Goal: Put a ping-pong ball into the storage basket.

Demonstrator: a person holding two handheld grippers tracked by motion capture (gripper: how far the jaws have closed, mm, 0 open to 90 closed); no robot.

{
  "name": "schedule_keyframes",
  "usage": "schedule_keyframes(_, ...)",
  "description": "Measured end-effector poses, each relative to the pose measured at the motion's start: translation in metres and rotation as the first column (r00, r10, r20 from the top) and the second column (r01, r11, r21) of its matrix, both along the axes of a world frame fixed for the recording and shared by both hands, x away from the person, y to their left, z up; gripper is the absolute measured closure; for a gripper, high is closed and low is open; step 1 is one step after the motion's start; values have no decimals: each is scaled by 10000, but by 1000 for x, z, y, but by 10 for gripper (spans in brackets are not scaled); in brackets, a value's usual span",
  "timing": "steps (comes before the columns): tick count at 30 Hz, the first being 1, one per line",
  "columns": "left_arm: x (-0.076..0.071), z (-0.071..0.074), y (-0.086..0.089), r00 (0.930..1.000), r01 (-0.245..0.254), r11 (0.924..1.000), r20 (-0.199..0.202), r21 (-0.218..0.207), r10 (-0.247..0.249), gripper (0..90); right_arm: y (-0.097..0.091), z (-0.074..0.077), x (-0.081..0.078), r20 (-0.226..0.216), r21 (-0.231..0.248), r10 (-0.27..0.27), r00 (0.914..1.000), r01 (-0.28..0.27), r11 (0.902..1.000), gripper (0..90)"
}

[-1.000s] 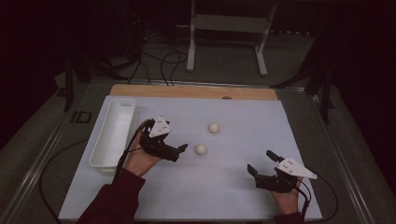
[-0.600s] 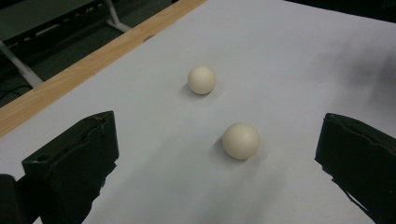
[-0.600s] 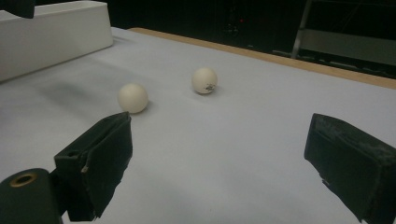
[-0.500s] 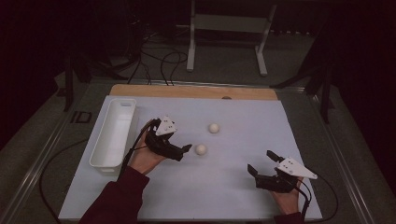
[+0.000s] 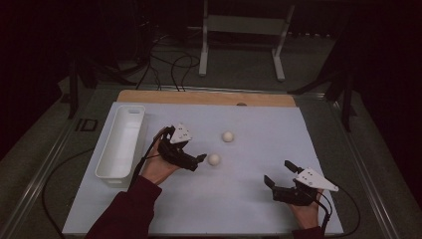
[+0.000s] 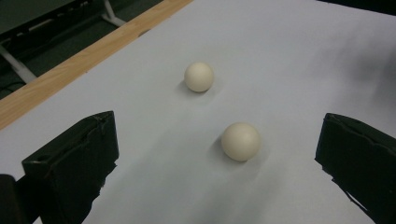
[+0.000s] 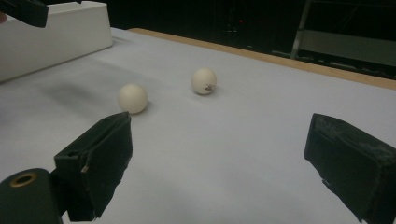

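Since the earlier frames, the left gripper [image 5: 200, 160] has advanced slightly toward the near ball [image 5: 214, 159]; the right gripper [image 5: 278, 174] and both balls have stayed where they were

Landmark for all positions: the white tray [image 5: 121, 144].

1. Work surface. A white mat [image 5: 259, 124] covers the table, and a wooden strip [image 5: 206, 97] runs along its far edge. The tray rests on the mat at its left margin, long axis running from near to far.

2. Tray. Rectangular, white, open at the top. In the right gripper view a corner of it appears at upper left [image 7: 56, 32].

3. Left gripper. Held in the person's left hand [image 5: 158, 168], just beside the tray on its right, pointing away from the tray toward the near ball. Jaws are spread wide; in the left gripper view the near ball [image 6: 240, 141] sits on the mat ahead of the gap between them, clear of both jaws.

4. Right gripper. Positioned well apart from the tray, near the mat's front right corner. Jaws are spread wide with nothing between them.

5. Near ball. Off-white, resting on the mat to the right of the tray, close beyond the left gripper's tips.

6. Far ball [image 5: 228, 136]. Off-white, farther right of the tray and farther back than the near ball, apart from it. A small dark mark is visible on it in the right gripper view [image 7: 204, 80]
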State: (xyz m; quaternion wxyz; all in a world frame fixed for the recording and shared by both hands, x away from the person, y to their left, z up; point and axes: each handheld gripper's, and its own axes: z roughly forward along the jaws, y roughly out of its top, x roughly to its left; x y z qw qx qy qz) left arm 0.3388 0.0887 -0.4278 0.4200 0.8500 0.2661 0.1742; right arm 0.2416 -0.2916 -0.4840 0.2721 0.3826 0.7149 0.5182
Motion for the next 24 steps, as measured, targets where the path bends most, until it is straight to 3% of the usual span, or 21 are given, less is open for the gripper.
schedule_keyframes(24,7,-5,-10,9997,166,9996,-193,217,-162,0,1,-1,1,-36,-31,63,10000,-63,10000,76)
